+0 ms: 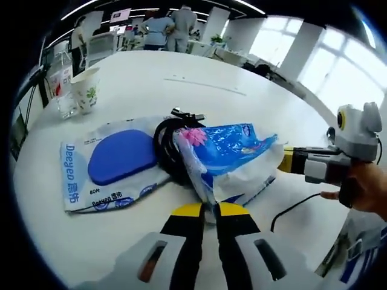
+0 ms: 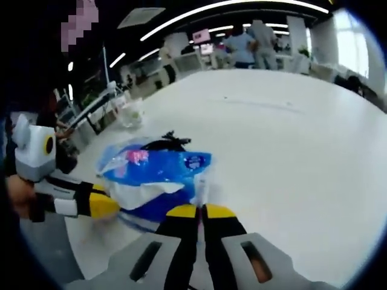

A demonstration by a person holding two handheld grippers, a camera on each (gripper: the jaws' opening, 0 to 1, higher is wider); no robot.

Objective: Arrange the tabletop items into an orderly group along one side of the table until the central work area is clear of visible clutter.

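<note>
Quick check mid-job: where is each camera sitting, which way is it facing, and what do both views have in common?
Left gripper view: rides the left gripper, facing across the white table; right gripper and a hand enter from the right.
Right gripper view: rides the right gripper, facing the opposite way; left gripper enters from the left.
Shared: both grip the blue plastic bag.

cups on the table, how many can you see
2, both at the far left of the white table in the left gripper view: a paper cup with a green print, and a clear glass cup beside it. The plastic bags might hide others.
</note>
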